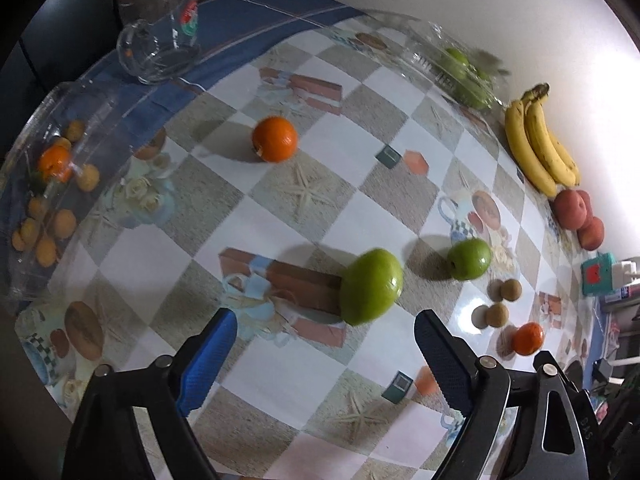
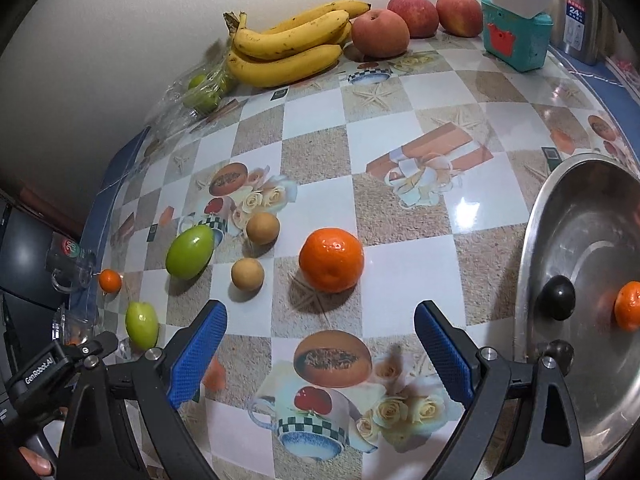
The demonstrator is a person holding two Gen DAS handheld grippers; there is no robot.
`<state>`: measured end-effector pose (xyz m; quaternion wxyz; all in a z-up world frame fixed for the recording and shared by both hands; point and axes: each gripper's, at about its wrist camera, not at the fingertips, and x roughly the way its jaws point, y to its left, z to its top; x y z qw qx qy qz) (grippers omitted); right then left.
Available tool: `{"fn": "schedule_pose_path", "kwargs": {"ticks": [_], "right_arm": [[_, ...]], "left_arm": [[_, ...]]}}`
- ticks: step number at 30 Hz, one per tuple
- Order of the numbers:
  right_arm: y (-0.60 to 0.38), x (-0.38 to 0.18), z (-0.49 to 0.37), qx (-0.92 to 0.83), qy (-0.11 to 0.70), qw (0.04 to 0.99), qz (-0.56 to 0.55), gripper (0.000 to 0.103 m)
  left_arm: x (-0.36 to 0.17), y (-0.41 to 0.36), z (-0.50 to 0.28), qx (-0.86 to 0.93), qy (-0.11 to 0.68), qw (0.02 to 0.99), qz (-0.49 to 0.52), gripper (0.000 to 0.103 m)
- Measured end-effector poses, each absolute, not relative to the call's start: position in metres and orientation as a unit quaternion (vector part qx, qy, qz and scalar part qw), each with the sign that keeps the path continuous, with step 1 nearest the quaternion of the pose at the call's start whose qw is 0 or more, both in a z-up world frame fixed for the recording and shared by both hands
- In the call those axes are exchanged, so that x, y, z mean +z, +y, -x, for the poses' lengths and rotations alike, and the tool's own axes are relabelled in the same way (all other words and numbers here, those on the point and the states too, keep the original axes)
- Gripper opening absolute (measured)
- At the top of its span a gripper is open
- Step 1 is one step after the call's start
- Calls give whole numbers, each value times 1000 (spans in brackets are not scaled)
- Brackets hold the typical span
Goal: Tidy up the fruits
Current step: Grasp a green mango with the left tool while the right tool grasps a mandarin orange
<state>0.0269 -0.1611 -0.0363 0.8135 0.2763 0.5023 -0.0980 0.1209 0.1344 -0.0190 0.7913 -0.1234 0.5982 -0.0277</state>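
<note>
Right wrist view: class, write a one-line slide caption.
Open right gripper hovers near an orange on the checked table, beside a metal bowl.

The right wrist view showed three yellow bananas point(image 2: 286, 46), three red peaches point(image 2: 380, 34), two loose green fruits point(image 2: 190, 252), two round tan longans point(image 2: 262, 228).

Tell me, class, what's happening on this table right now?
A person is sorting fruit with a gripper in each hand. The left gripper, jaws open and holding nothing, hovers just short of a green fruit on the checked tablecloth. The right gripper, also open and empty, points at a loose orange. One orange already sits in the metal bowl; bananas lie by the wall.
</note>
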Motion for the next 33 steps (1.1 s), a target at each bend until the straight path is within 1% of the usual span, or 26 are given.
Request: {"fn": "schedule_pose_path", "kwargs": {"ticks": [10,12,13,16,18,22,23,24,25,28,30,33], "right_arm": [[-167,-38,-36,-104,495,819,-272,95],[-168,-39,-37,-106,495,819,-270,94],[-169,-39,-38,-107,494,820,-268,94],[-170,-39,-39,-112,491,824,-259,83],[-171,-40,-41,-112,490,825,-257,83],[-170,-44,-44,-114,494,825,-250,83],[-170,-45,-45,-116,495,825,-248,81],[-171,-47,-46,-116,496,824,-248,80],[-171,-49,-47,-117,497,823,-249,77],[-171,-53,-49,-117,501,822,-245,76],[-171,-55,-49,-117,502,821,-246,75],[-171,-56,-49,-115,502,822,-245,74]], "left_arm": [[-25,116,-135,-54,599,791,111,87],[-25,111,-138,-69,594,792,122,81],[-25,109,-139,-70,593,793,123,81],[-27,104,-144,-69,588,797,116,80],[-33,101,-148,-68,593,794,115,77],[-43,97,-150,-66,602,788,108,76],[-44,96,-151,-66,603,788,105,72],[-46,95,-151,-65,604,788,103,66],[-47,94,-151,-64,606,786,101,64],[-52,93,-152,-61,611,783,100,62],[-55,91,-153,-60,612,783,98,57],[-57,90,-155,-59,607,787,96,56]]}}
